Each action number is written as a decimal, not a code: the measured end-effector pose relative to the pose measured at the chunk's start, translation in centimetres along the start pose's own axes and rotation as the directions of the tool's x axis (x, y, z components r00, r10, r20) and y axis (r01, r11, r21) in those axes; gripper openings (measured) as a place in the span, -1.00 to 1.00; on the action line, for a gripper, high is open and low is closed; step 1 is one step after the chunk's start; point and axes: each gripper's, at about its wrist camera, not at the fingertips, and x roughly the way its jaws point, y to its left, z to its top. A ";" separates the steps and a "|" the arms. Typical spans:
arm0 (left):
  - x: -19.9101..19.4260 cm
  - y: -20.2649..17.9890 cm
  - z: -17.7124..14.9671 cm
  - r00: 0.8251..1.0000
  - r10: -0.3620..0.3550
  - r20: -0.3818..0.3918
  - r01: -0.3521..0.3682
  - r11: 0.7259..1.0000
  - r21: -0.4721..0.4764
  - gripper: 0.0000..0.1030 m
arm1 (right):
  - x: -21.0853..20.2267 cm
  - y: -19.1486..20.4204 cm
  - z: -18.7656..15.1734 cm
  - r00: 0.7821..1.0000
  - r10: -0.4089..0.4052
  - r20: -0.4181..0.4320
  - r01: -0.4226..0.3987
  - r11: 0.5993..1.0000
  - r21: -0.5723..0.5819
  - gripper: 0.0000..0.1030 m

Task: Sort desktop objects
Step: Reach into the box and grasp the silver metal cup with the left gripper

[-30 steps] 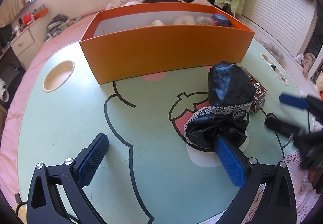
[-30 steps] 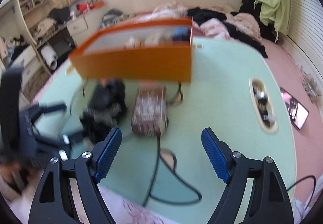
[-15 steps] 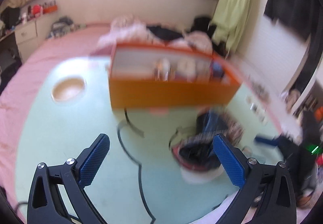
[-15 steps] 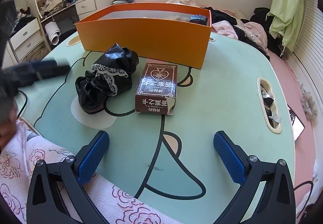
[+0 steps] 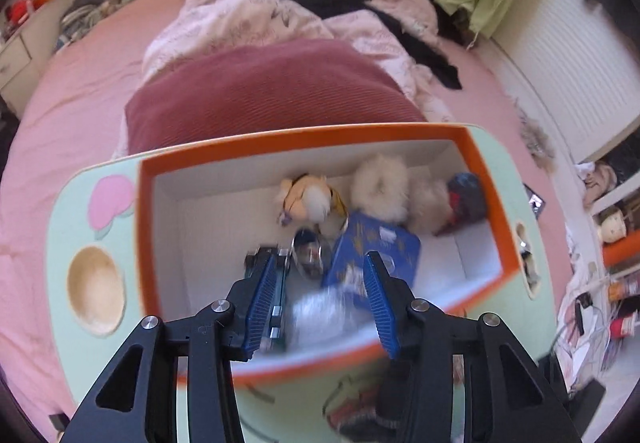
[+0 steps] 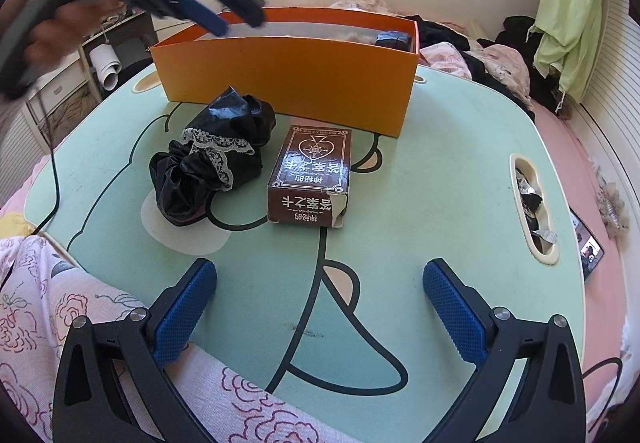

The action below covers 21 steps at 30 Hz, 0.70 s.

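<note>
My left gripper (image 5: pixel 320 259) hangs over the orange box (image 5: pixel 304 139) and points down into it. Its jaws are closing, and I see no grip on the blurred white thing (image 5: pixel 328 307) that shows between them in the box. The box holds a plush toy (image 5: pixel 308 199), a white fluffy ball (image 5: pixel 380 187), a blue booklet (image 5: pixel 376 247) and a shiny metal piece (image 5: pixel 306 251). In the right wrist view a hand holds the left gripper (image 6: pixel 228 19) above the orange box (image 6: pixel 288 75). A black lace-trimmed bag (image 6: pixel 212 159) and a brown card box (image 6: pixel 312 175) lie on the table. My right gripper (image 6: pixel 320 271) stands open and empty near the front edge.
The green cartoon table (image 6: pixel 440 163) has a slot with clutter (image 6: pixel 532 203) at the right and a round recess (image 5: pixel 96 291) at the left. A phone (image 6: pixel 588 251) lies on the pink bed. Pink floral fabric (image 6: pixel 40 303) covers the near left, and a black cable (image 6: pixel 52 163) runs along the left edge.
The left gripper swung up from the table beside the black bag to above the orange box, and its jaws narrowed. The right gripper's jaws widened; it stayed in place.
</note>
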 end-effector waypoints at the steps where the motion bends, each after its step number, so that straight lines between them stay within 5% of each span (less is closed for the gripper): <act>1: 0.7 0.1 0.1 1.000 0.010 -0.016 -0.010 1.000 -0.002 -0.29 | 0.0 0.0 0.0 1.000 0.000 0.000 0.000 1.000 0.000 0.99; 6: 2.8 -0.1 0.3 0.998 0.040 -0.052 -0.040 0.999 0.007 -0.41 | -0.1 0.1 0.2 1.000 -0.001 0.000 0.001 1.000 -0.001 0.99; 13: 3.5 2.7 0.9 0.996 -0.069 -0.053 0.063 0.992 -0.108 -0.47 | 0.0 0.0 0.3 1.000 0.001 -0.002 -0.001 1.000 0.000 0.99; 21: 1.0 4.1 -0.1 0.980 -0.171 0.097 0.184 0.973 -0.139 -0.48 | 0.0 0.0 0.3 1.000 0.001 -0.003 -0.001 1.000 0.000 0.99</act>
